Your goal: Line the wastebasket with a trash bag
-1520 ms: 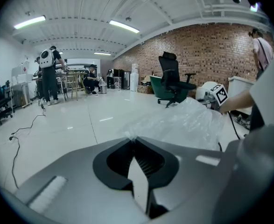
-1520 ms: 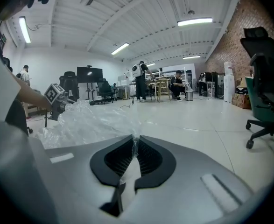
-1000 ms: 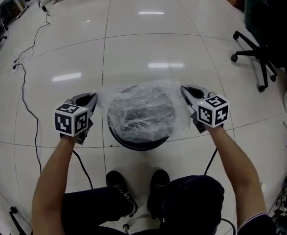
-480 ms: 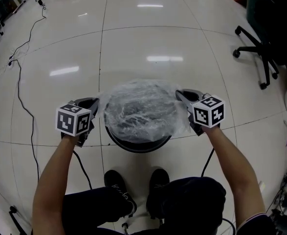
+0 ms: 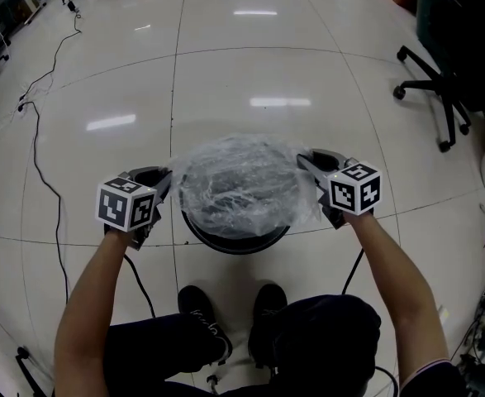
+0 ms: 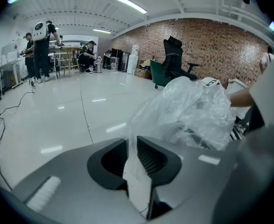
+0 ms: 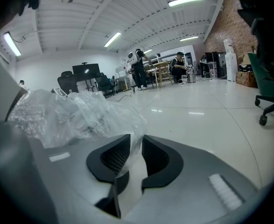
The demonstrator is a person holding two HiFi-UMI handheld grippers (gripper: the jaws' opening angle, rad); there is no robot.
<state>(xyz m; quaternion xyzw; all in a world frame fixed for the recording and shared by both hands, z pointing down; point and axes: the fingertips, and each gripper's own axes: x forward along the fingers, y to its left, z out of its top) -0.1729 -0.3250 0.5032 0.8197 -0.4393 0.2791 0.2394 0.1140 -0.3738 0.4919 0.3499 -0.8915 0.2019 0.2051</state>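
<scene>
Trash bag [image 5: 238,180] sits between left tool's [image 6: 131,143], right tool's [image 7: 137,143] just-opened jaws.

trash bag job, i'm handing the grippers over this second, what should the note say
Left gripper: jaws have just been opening, slightly apart, bag film loose between them.
Right gripper: same, with a wider gap.
Trash bag lies spread over the mouth of the wastebasket, between both grippers.
Done: bag opened and laid across the top.
Left: probably push it down inside and fold the edge over the rim; the near rim shows bare.
</scene>
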